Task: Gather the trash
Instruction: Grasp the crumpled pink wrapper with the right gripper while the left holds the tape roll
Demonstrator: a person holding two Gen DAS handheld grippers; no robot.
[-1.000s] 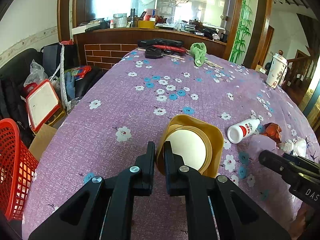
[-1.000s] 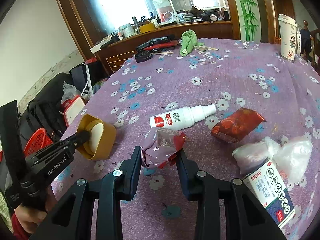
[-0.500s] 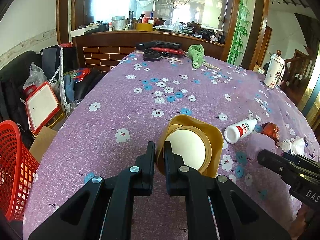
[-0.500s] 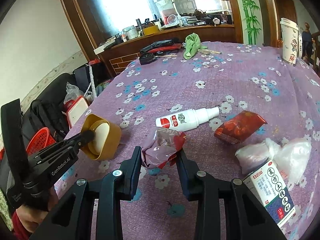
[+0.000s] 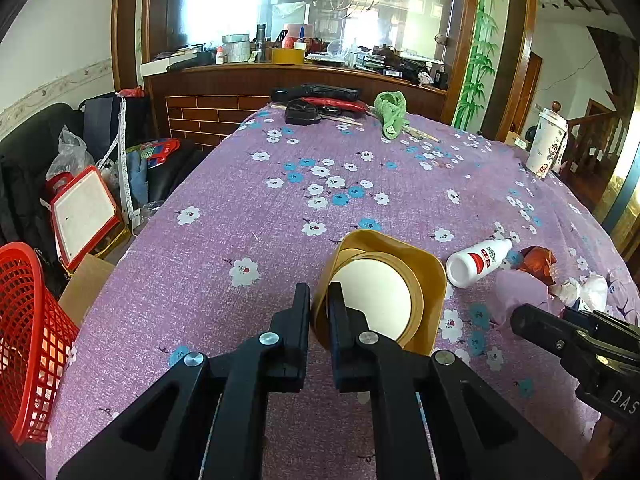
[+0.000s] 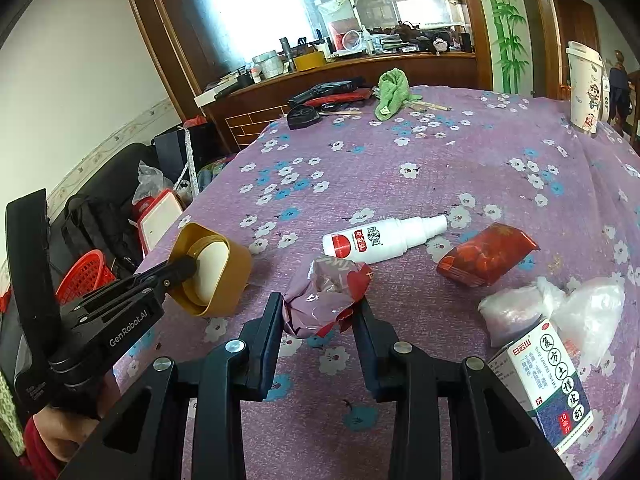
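My left gripper (image 5: pixel 319 304) is shut on the rim of a mustard-brown container (image 5: pixel 384 292) with a cream inside. The container is tipped on its side, mouth toward the camera. The right wrist view shows the same container (image 6: pixel 216 268) at the left, with the left gripper (image 6: pixel 180 270) pinching its rim. My right gripper (image 6: pixel 318 308) is shut on a crumpled pink and red wrapper (image 6: pixel 324 300), just above the purple flowered tablecloth (image 6: pixel 440 160). A white spray bottle (image 6: pixel 384 238) lies just beyond the wrapper. To its right lies a red snack packet (image 6: pixel 486 258).
A clear plastic bag (image 6: pixel 560 306) and a medicine box (image 6: pixel 548 376) lie at the right. A tall paper cup (image 6: pixel 586 84) stands at the far right. A green cloth (image 6: pixel 392 92) and dark items lie at the back. A red basket (image 5: pixel 28 340) stands off the left edge.
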